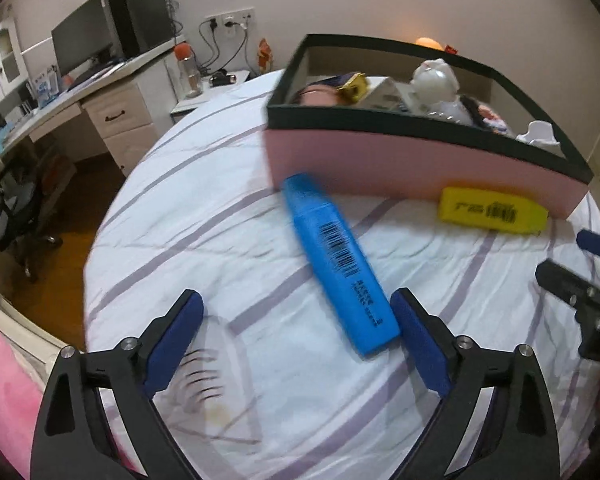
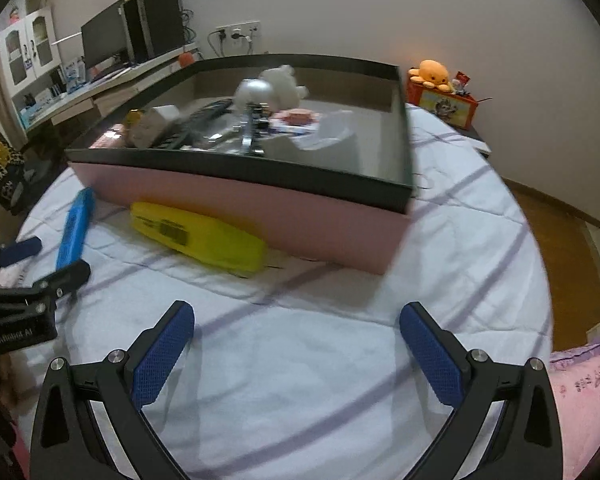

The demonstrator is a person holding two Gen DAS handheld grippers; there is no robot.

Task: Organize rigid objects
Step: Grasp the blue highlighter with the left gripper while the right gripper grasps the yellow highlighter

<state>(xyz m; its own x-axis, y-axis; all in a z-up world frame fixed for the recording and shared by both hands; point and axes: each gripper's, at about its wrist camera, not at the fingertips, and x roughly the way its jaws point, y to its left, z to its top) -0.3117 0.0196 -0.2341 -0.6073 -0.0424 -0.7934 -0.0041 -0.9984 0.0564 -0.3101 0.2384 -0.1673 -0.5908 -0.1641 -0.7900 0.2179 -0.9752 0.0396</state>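
Blue plastic highlighter marker lies on the white striped bed sheet, between the wide-open left claw, untouched | yellow plastic highlighter marker against the pink, black-rimmed cardboard box | right claw open, empty | box partly filled; both markers left.

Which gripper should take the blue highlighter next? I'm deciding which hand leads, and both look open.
Left, probably. The left gripper is open with the blue highlighter lying just ahead, its near end beside one pad. The right gripper faces bare sheet, nearer the yellow highlighter by the pink box.
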